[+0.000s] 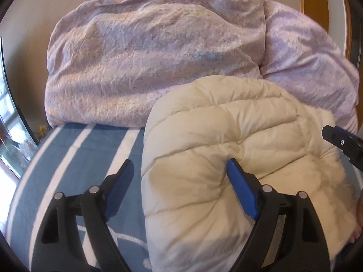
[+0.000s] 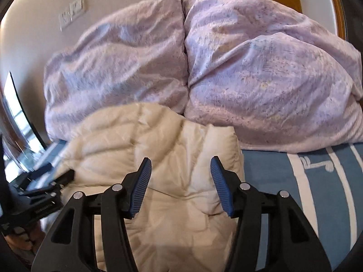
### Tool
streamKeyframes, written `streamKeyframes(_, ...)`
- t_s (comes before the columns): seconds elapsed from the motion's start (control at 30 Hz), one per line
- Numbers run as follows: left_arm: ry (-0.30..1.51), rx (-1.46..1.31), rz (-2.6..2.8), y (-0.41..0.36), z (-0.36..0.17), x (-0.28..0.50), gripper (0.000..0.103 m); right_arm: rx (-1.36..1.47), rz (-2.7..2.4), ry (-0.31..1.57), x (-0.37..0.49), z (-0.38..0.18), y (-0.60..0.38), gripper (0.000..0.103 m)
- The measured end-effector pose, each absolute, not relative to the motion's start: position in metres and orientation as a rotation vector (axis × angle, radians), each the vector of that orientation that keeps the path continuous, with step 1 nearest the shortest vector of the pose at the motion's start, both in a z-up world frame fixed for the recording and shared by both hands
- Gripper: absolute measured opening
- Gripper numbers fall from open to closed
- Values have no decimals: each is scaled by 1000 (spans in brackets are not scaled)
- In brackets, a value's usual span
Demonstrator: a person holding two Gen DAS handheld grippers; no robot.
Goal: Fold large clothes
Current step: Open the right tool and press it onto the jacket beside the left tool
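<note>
Cream jacket lower edge cropped

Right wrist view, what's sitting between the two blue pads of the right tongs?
In the right wrist view the right tongs stand open over the cream puffer jacket. Only its quilted fabric shows between the pads, which don't press it.

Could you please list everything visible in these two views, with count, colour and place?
puffy jacket: one, cream, folded on the bed, below both grippers
duvet: one bundle in two lobes, lilac, behind the jacket against the wall
bed sheet: one, blue with white stripes, under everything
wall switch plate: one, white, on the beige wall
left gripper: one, black with blue pads, open over the jacket's left edge
right gripper: one, black with blue pads, open above the jacket
</note>
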State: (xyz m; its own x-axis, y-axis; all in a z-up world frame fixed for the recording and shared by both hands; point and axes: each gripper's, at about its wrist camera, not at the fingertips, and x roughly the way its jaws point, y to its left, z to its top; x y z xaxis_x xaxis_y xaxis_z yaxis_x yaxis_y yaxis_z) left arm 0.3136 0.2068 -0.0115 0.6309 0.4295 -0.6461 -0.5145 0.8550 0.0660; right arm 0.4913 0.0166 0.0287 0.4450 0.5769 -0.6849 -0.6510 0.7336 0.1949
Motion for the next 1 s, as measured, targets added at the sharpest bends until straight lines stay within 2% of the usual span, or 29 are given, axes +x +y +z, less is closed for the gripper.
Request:
streamKeyframes(0.13, 700, -116, 526, 207, -24, 320, 88, -220, 723, 839, 491, -6, 22, 55)
streamKeyframes(0.23, 703, -146, 501, 211, -29, 326, 88, -172, 725, 862, 494, -17, 14, 55)
streamKeyframes(0.53, 704, -147, 471, 211, -47, 337, 89, -133, 720, 928, 501, -35, 10, 55)
streamKeyframes(1.0, 782, -183, 492, 224, -60, 349, 97, -138, 704, 977, 507, -44, 20, 55)
